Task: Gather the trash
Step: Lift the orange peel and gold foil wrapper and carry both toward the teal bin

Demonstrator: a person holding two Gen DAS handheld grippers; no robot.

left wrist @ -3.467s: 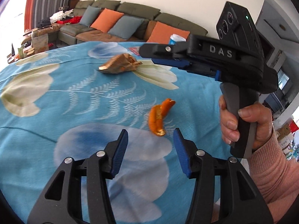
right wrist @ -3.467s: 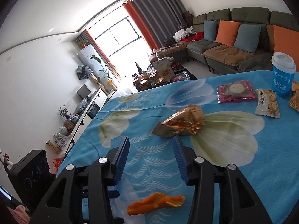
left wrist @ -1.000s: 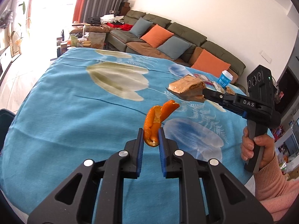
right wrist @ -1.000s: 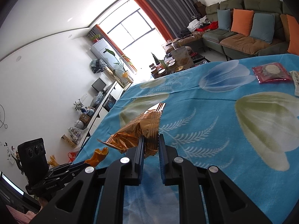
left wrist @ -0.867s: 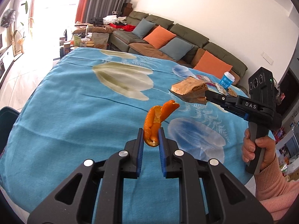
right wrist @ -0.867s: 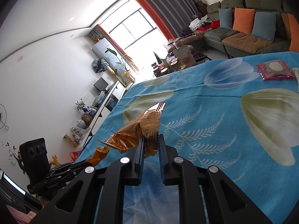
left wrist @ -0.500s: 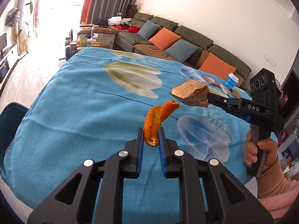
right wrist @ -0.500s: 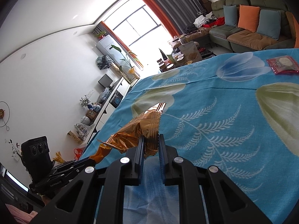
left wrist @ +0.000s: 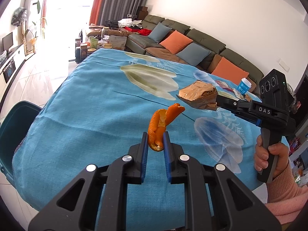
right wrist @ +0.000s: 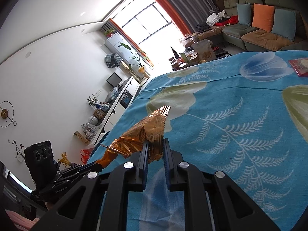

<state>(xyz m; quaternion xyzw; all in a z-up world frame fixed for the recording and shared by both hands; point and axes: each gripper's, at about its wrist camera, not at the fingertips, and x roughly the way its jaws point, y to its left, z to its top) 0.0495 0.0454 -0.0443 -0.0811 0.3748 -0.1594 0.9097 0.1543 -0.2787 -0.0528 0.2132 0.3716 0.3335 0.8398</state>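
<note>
Above the blue cloth (left wrist: 80, 104), "DAS" right tongs (right wrist: 155, 147) pinch gold wrapper (right wrist: 142, 134); left tongs (left wrist: 155, 142) pinch orange peel (left wrist: 161, 121).

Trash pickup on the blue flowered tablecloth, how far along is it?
Both pieces are lifted off the blue flowered tablecloth: the left gripper is clamped on the curled orange peel, the right gripper on the crinkled gold foil wrapper. Neither is binned yet. A dark teal bin stands at the table's edge; dropping both there seems left.

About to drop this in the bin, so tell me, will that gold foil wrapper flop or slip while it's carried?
The gold foil wrapper sticks out crumpled yet unsagging beyond the right gripper, so probably light and shape-holding. Only an edge is pinched; glossy foil might slip.
</note>
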